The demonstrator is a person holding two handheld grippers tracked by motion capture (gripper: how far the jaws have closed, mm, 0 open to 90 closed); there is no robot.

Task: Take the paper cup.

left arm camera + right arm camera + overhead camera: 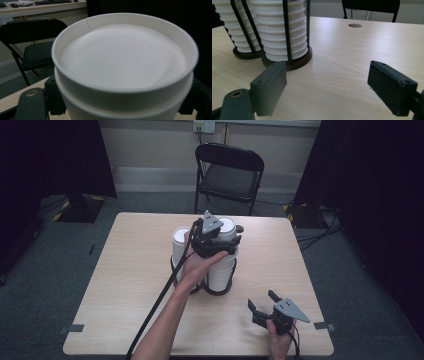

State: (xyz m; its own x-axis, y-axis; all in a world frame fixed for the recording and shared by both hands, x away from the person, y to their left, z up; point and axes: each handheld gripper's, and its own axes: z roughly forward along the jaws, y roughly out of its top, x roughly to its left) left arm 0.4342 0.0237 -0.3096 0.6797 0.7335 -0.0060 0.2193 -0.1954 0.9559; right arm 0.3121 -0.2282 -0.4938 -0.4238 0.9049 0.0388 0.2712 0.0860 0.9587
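Two stacks of upturned white paper cups stand in black wire holders mid-table: a left stack and a right stack. My left gripper sits at the top of the right stack, its jaws pressed on either side of the top cup. In the left gripper view that cup's base looms close, with a black jaw at each side of it. My right gripper rests near the table's front right, open and holding nothing. Its view, between the right gripper's spread jaws, shows the nearer stack and the holder's dark base.
A black folding chair stands behind the table's far edge. The table has a small round hole in its top. The left gripper's cable runs along the forearm. Dark curtains hang at both sides.
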